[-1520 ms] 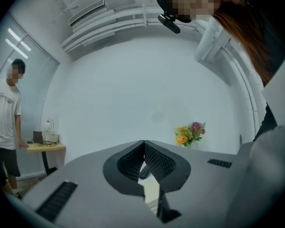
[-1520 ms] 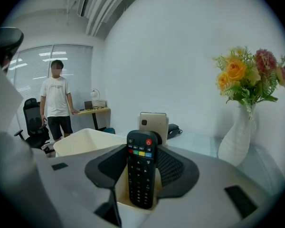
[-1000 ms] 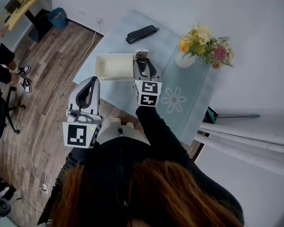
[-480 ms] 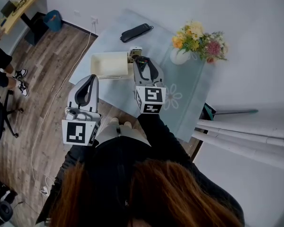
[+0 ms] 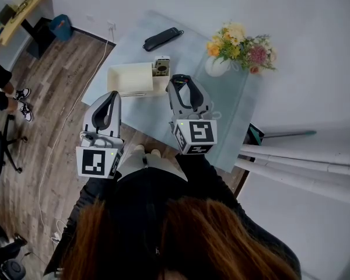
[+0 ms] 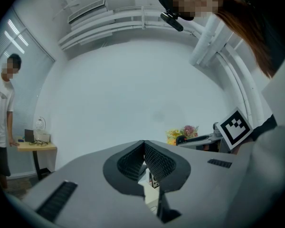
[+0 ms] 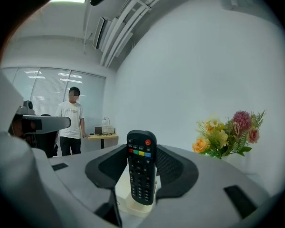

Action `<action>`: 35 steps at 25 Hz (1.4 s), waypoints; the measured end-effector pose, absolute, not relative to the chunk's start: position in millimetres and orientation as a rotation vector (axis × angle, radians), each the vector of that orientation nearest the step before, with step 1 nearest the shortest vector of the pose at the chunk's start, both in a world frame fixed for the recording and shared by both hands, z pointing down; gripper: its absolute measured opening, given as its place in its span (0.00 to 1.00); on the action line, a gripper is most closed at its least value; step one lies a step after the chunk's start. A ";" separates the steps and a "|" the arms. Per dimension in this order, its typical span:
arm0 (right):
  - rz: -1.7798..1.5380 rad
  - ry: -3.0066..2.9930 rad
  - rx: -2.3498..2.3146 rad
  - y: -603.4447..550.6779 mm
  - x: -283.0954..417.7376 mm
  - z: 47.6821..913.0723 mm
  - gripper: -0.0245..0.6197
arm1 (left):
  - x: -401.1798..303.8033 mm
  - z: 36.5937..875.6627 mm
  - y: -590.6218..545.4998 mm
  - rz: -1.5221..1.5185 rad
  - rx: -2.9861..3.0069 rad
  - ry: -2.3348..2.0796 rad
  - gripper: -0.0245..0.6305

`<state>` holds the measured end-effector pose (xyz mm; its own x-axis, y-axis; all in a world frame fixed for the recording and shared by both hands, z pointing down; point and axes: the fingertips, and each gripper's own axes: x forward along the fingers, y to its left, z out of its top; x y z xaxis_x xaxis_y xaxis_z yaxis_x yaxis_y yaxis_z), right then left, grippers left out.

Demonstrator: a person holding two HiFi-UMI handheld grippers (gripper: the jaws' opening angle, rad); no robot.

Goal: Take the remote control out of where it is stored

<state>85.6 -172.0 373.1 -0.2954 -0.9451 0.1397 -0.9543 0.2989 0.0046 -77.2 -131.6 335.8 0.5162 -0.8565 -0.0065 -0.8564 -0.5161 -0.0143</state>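
Your right tool (image 5: pixel 178 80) is clamped on the black remote (image 7: pixel 141 170). The jaws stand fairly wide, but both pads press on its long edges. The remote is upright, button side to the camera, red button at the top. It's just near-right of the white box (image 5: pixel 130 79), over the small cream holder (image 5: pixel 161 66) that touches the right end of the white box. In the right gripper view the remote's lower end shows just above the holder; can't tell whether it's fully clear of it. Your left tool (image 5: pixel 109 100) is closed, pad tips touching, nothing in it. It's held level off the worktop (image 5: pixel 221 121) edge, near-left of the white box. Beyond the white box a long black handset (image 5: pixel 160 39) lies flat. A vase of flowers (image 5: pixel 240 46) stands well to the right of the white box.
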 end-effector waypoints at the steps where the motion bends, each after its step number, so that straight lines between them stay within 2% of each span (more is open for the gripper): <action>1: 0.112 -2.439 1.787 -169.2 85.7 370.1 0.34 | -77.1 335.6 -131.7 0.004 -2.721 1.543 0.05; 17: 0.111 -2.435 1.781 -123.5 100.6 362.6 0.34 | -70.1 344.2 -129.2 -0.026 -2.763 1.523 0.05; 35: 0.471 -2.186 1.503 -86.1 116.3 526.2 0.34 | -62.2 345.7 -128.9 -0.036 -2.774 1.482 0.05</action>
